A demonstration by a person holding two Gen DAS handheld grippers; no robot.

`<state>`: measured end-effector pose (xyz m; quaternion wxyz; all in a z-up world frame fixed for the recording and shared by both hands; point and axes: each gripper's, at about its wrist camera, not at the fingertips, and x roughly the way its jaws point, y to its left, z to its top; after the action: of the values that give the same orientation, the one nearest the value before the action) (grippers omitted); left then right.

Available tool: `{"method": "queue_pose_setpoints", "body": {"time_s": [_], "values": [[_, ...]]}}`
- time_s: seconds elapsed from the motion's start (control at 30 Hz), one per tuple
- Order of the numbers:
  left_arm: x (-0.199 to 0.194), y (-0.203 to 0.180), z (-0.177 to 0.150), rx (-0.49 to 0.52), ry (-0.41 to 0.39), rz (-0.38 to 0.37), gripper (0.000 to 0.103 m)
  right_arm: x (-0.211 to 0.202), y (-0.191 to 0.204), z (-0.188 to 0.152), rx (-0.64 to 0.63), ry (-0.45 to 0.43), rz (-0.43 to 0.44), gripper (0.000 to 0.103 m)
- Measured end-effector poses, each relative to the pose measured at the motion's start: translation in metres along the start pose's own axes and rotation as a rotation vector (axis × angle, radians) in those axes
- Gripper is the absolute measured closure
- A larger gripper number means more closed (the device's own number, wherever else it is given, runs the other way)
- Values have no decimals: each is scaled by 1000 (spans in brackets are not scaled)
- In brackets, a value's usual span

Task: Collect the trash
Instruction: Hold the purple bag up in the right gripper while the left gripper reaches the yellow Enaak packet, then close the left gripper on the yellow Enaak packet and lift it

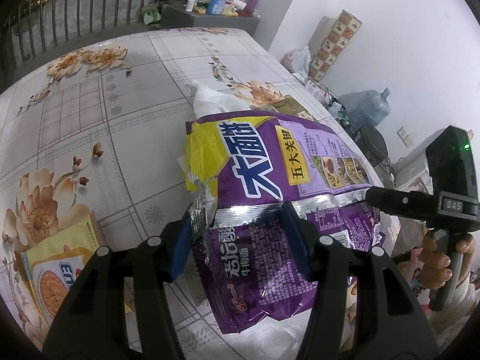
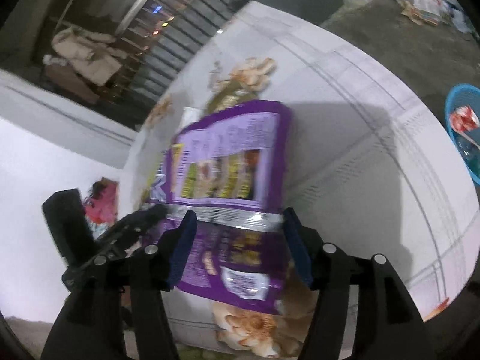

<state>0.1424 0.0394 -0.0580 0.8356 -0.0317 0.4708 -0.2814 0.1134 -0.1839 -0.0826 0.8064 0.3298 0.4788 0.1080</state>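
Observation:
A large purple and yellow noodle bag (image 1: 270,186) lies on the flowered table, with crumpled white paper (image 1: 213,100) just beyond it. My left gripper (image 1: 240,222) is open, its blue pads either side of the bag's silver seam. My right gripper (image 2: 238,228) is also open, straddling the same bag (image 2: 231,162) from the other side; that view is blurred. The right gripper's body (image 1: 420,204) shows at the bag's right edge in the left wrist view. A yellow snack wrapper (image 1: 57,273) lies at the table's near left.
A blue basket (image 2: 463,126) holding trash stands on the floor right of the table. A water jug (image 1: 372,105), bags and boxes crowd the wall beyond. A cluttered grey counter (image 1: 210,15) and metal railing (image 1: 75,15) are behind the table (image 1: 120,114).

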Motion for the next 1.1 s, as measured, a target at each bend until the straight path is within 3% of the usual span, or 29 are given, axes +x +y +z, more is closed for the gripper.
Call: {"method": "queue_pose_setpoints", "body": {"time_s": [0.1,0.17,0.27,0.53,0.67,0.83,1.0,1.1], "values": [[0,0,1,-1,-4,3,50,-5,10,0,-62,-26,-62,65],[0,0,1,4,-9,5,50,-7,11,1,-65,-33,-44,78],[-3,-1,1,12,-20,0,50,-13,13,1,-66,-54,-13,87],[-54,20,-11,-7,-91,-16,50,-28,9,6,-48,-119,127,91],[-72,41,-36,-30,-63,59,50,-21,3,5,-28,-105,126,91],[-83,58,-57,-49,-45,170,39,-14,1,5,-13,-85,132,91],[-82,61,-60,-19,-56,286,35,-12,2,8,-11,-79,143,91],[-76,66,-55,-38,-40,299,35,-13,1,8,-11,-81,140,91]]}}
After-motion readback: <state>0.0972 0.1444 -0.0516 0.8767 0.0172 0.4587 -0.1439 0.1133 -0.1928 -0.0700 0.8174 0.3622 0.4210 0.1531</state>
